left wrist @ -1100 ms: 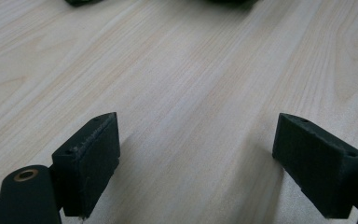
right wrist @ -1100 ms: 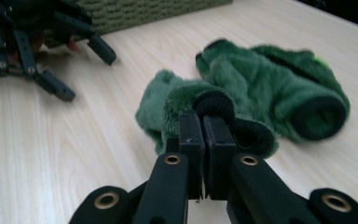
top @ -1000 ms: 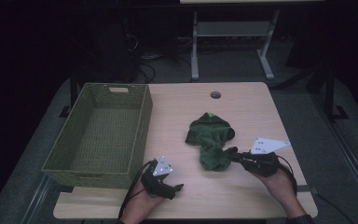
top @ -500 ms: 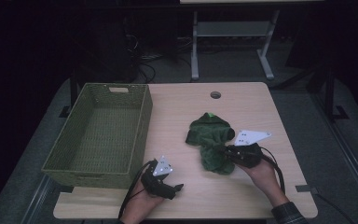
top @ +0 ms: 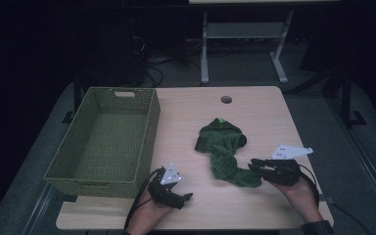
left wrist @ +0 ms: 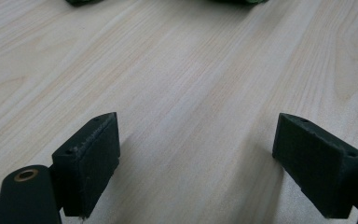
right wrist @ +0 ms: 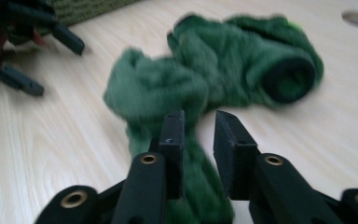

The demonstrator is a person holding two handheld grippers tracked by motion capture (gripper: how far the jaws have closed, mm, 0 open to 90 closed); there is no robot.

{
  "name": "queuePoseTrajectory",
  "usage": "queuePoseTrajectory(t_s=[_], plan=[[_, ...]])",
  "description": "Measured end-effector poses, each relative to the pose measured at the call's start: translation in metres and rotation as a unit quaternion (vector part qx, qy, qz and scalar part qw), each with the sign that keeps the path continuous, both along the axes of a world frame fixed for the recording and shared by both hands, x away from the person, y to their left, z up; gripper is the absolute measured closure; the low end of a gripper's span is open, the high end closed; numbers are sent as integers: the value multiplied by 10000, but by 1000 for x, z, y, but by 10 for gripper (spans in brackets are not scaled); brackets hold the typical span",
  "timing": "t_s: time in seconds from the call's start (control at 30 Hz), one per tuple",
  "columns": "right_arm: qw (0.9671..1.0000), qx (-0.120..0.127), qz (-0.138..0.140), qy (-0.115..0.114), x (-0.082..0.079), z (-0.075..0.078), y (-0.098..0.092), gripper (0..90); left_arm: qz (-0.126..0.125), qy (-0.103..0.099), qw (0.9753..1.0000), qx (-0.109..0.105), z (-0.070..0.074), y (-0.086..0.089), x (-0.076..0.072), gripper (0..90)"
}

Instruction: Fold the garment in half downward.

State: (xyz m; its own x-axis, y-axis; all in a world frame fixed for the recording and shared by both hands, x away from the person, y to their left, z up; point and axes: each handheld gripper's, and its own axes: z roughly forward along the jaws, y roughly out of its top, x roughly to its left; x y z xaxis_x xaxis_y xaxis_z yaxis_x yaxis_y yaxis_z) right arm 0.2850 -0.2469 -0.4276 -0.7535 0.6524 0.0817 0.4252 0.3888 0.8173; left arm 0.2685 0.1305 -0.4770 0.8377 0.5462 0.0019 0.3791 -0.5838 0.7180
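Observation:
A crumpled green cloth (top: pixel 223 147) lies in the middle of the wooden table (top: pixel 254 112), one end stretched toward the front right. My right gripper (top: pixel 252 166) meets that end. In the right gripper view the cloth (right wrist: pixel 242 70) runs in between the jaws of the right gripper (right wrist: pixel 200 119), which stand nearly together, closed on its near end. My left gripper (top: pixel 188 197) rests near the table's front edge beside the basket. Its jaws are wide apart over bare wood (left wrist: pixel 200 135), with nothing between them.
A green woven basket (top: pixel 152 127) stands along the table's left side, with nothing inside that I can see. A round cable hole (top: pixel 226 99) sits near the far edge. The left gripper (right wrist: pixel 23 51) lies off beyond the cloth, near the basket's corner (right wrist: pixel 88 9).
The right gripper went left onto the cloth's near end, then drew back a little to the right. That end now reaches further toward the front right. The left gripper stayed put.

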Motion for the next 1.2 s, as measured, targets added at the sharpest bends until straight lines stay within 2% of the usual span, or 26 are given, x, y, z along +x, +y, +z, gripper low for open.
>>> queuePoseTrajectory(t_s=[0.23,0.33,0.5,0.6,0.83,1.03,1.2], plan=[[9988,-48,-96,477,-19,-21,-20,561,-1,-1,10000,2,0,0,0,143],[9974,-110,-78,708,-21,-30,-20,556,0,0,10000,1,0,0,0,143],[9955,-224,-103,916,-18,-35,-19,807,2,1,10000,0,0,0,0,143],[9971,-268,-117,697,-18,-30,-21,844,1,-1,10000,0,0,0,0,143],[9998,-119,93,153,-8,1,-13,849,4,3,10000,0,0,0,0,143],[9981,-194,543,-226,3,19,15,850,4,-13,10000,-2,0,0,0,143],[9954,-162,885,-315,16,25,45,850,5,-21,10000,-3,0,0,0,143]])
